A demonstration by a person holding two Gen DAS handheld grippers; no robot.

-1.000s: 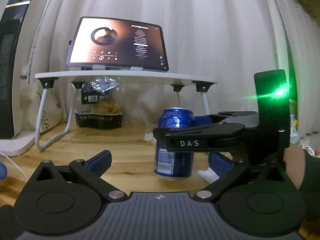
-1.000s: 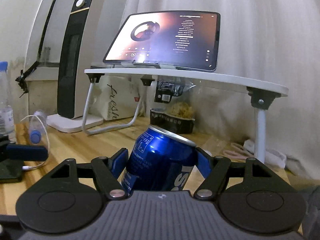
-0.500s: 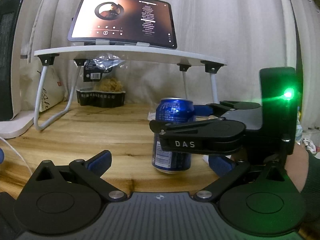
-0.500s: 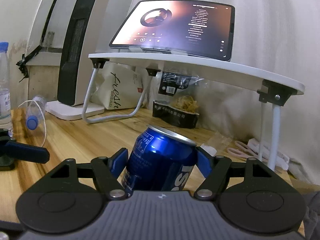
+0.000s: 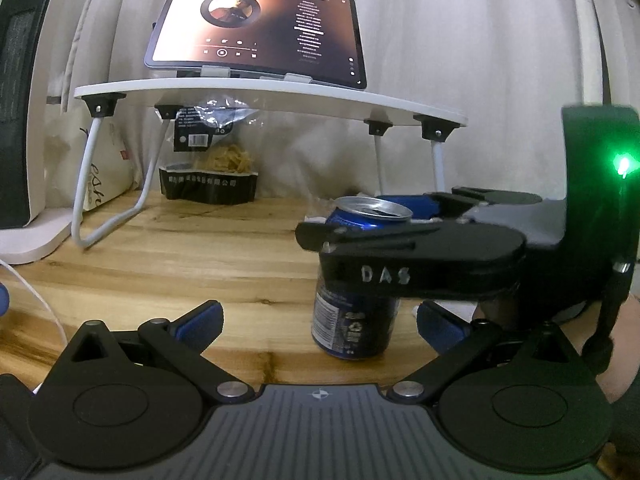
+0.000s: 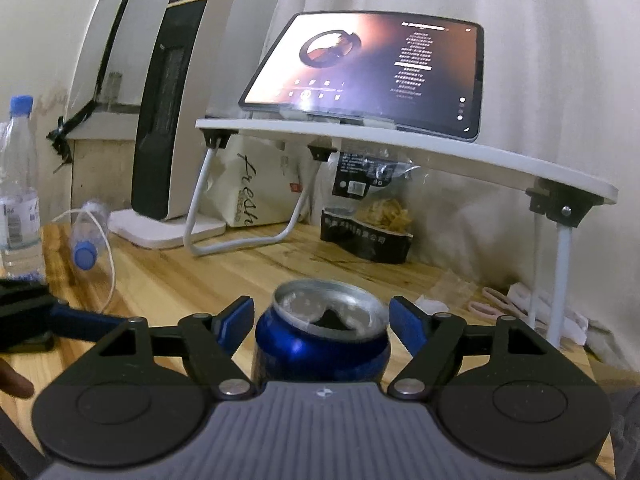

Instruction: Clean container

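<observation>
can (image 6: 322, 338) stands upright on the wooden table (image 5: 208, 256), mouth open, between the right gripper (image 6: 322, 322) pads, which sit just apart from its sides. left gripper (image 5: 320, 322) hangs wide, empty, beside it.

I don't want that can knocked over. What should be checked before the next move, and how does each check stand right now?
1. Can standing upright on the wooden table: ok.
2. Right gripper centred around the can: ok, a blue pad sits on each side.
3. Right fingers gripping the can: not ok, gaps show on both sides.
4. Left gripper free to help: ok, open and empty.
5. Can opened: ok, the top has a hole.
6. Can emptied: cannot tell, the inside is dark.
</observation>
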